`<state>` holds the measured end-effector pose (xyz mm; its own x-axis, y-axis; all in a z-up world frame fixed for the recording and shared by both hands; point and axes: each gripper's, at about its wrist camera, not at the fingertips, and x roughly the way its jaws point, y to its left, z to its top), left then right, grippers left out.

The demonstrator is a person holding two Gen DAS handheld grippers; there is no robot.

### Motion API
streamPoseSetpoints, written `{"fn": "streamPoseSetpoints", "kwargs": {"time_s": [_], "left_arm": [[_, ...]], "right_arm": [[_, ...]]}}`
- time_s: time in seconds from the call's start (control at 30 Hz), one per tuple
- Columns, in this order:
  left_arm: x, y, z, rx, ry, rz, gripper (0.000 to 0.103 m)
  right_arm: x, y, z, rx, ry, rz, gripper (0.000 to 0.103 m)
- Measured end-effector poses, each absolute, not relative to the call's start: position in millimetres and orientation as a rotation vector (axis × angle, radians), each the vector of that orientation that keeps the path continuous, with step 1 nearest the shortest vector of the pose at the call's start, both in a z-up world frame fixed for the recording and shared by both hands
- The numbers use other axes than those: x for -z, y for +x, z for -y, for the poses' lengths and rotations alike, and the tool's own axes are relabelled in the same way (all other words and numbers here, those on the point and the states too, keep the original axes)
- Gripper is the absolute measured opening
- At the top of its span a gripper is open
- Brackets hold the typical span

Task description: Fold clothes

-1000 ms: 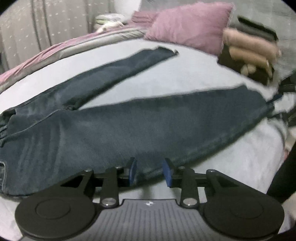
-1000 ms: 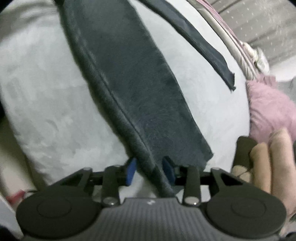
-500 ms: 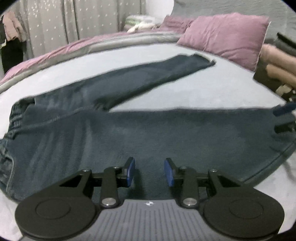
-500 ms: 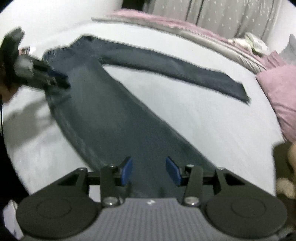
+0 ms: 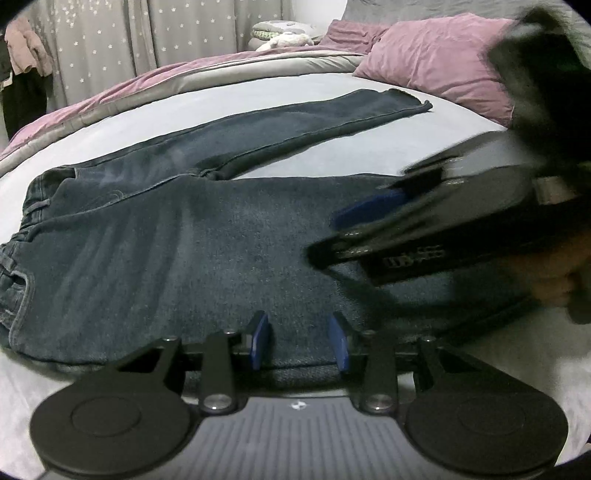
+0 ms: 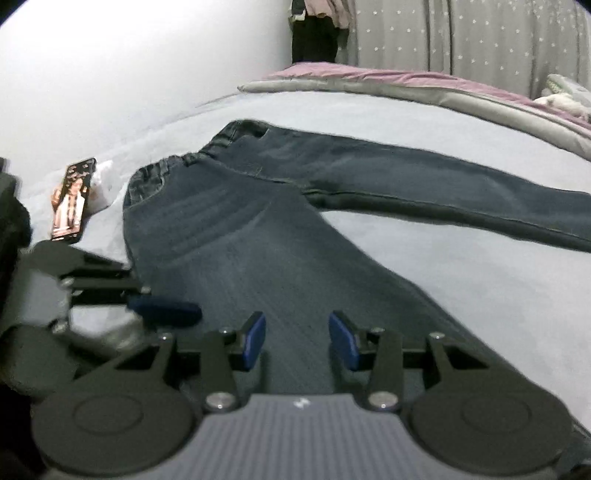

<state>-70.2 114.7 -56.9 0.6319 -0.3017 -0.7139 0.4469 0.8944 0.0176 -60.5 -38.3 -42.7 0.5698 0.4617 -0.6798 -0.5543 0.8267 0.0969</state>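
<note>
Dark blue jeans (image 5: 184, 236) lie flat on the pale bed sheet (image 5: 369, 147), legs spread apart and waistband (image 6: 177, 166) at the left. My left gripper (image 5: 299, 343) hovers low over the near edge of the near leg. Its blue pads stand apart, with denim showing in the gap and nothing pinched. My right gripper (image 6: 295, 339) is over the same leg (image 6: 258, 258) at the thigh and points toward the waistband. Its jaws are closing a little with only flat denim under them. Each gripper shows blurred in the other's view: right gripper (image 5: 343, 232), left gripper (image 6: 184, 308).
A phone (image 6: 72, 199) lies on the sheet left of the waistband. A pink pillow (image 5: 436, 62) sits beyond the far leg's hem (image 5: 406, 103). A folded pink and grey duvet (image 6: 406, 85) lines the far side, with starred curtains (image 6: 461, 33) behind it.
My right gripper swept from the near leg's hem along the leg to the thigh and turned toward the waistband. My left gripper sank a little toward the leg's edge.
</note>
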Motion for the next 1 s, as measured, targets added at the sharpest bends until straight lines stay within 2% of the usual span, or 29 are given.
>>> {"fn": "streamPoseSetpoints", "kwargs": {"time_s": [0.2, 0.43, 0.6, 0.8, 1.0], "left_arm": [[57.8, -68.8, -117.6, 0.444, 0.189, -0.782, 0.036], [58.1, -70.5, -116.9, 0.446, 0.191, -0.783, 0.036], [52.6, -69.2, -123.7, 0.461, 0.147, -0.781, 0.035], [40.8, -63.2, -136.5, 0.406, 0.083, -0.706, 0.035], [53.1, -56.8, -134.7, 0.373, 0.139, -0.749, 0.037]], "right_arm": [[60.5, -19.1, 4.1, -0.558, -0.144, -0.753, 0.039], [61.1, 23.7, -18.3, -0.53, -0.135, -0.739, 0.032], [58.4, 47.1, -27.1, -0.505, -0.105, -0.737, 0.034], [41.2, 26.6, 7.5, -0.52, -0.056, -0.682, 0.034], [46.3, -24.4, 34.3, -0.593, -0.16, -0.673, 0.036]]}}
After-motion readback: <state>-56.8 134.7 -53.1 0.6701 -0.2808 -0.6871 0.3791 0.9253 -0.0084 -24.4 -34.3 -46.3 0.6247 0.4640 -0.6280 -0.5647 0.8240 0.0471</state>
